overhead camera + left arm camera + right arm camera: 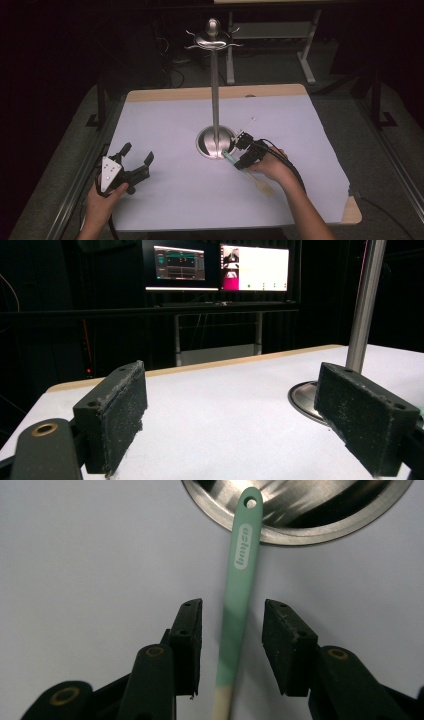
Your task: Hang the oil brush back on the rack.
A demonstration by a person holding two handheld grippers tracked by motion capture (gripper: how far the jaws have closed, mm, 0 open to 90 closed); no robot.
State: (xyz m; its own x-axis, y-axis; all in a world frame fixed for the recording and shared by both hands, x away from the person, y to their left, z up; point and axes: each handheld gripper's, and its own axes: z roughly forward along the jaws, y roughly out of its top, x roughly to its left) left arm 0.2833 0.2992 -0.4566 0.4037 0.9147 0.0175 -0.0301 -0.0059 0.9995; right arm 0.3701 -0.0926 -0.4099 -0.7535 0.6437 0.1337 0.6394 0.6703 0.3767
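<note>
Spatula with the mint-green handle lies flat on the white worktop, its holed end resting over the rim of the steel base of the hanging stand, its pale wooden blade pointing back towards the person. From where I stand, the right hand-held gripper is set down over the handle with its jaws spread, one on either side of the green shaft and neither pad touching it yet. So the grasp looks lined up but not closed.

The left hand-held gripper sits well apart at the near left of the worktop, jaws wide open on nothing, apparently just waiting.

I would judge the step in hand to be picking up the spatula, likely so that it can go on one of the curled hooks at the top of the pole. The next move calls for squeezing the right jaws squarely onto the shaft, then lifting without dragging the end against the base. The hole in the handle tip will have to stay free for a hook.
</note>
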